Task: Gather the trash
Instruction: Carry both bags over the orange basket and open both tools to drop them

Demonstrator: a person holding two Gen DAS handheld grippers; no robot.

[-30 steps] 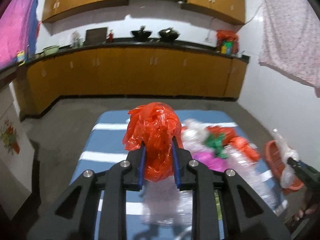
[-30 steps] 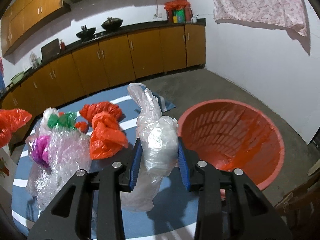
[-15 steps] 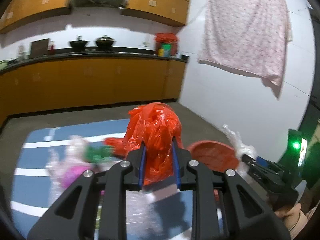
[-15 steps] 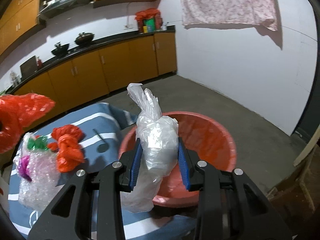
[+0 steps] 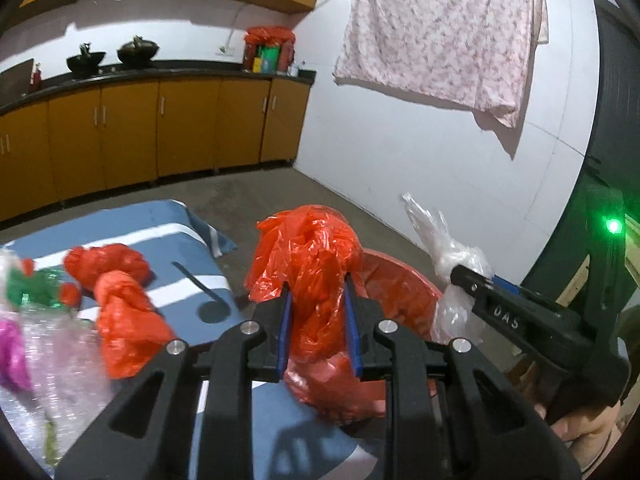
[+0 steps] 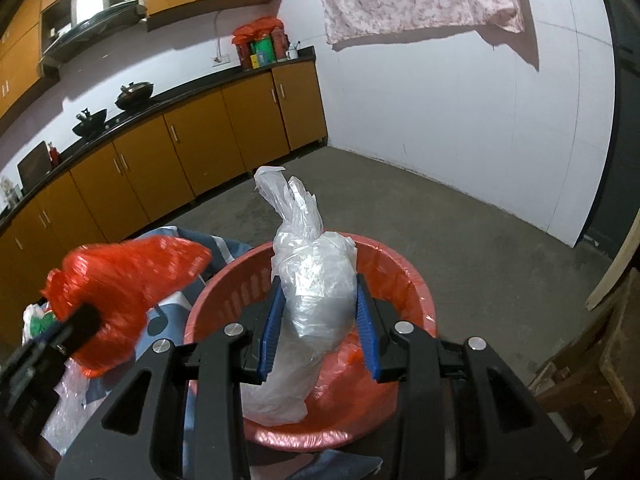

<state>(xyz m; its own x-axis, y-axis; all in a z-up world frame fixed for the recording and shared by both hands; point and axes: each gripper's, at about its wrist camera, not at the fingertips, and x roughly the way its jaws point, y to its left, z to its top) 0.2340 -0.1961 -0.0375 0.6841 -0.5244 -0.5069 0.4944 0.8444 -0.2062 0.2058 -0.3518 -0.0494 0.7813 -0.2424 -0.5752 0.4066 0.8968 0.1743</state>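
Note:
My left gripper [image 5: 318, 300] is shut on a crumpled red plastic bag [image 5: 312, 264] and holds it in the air at the near edge of the red basin [image 5: 400, 280]. The same bag shows blurred in the right wrist view [image 6: 120, 280]. My right gripper [image 6: 318, 308] is shut on a clear plastic bag [image 6: 316, 280], held over the inside of the red basin [image 6: 400, 272]. The clear bag and right gripper also show in the left wrist view [image 5: 452, 256].
More trash lies on the blue striped cloth [image 5: 180, 232]: two red bags [image 5: 120, 312], a green and pink bundle [image 5: 24, 292], bubble wrap [image 5: 60, 364]. Orange cabinets [image 5: 120, 136] line the far wall. A wooden piece [image 6: 580, 380] stands right of the basin.
Both grippers swung right with their bags, from over the cloth toward the basin. The clear bag now hangs over the basin's inside; the red bag has reached its edge.

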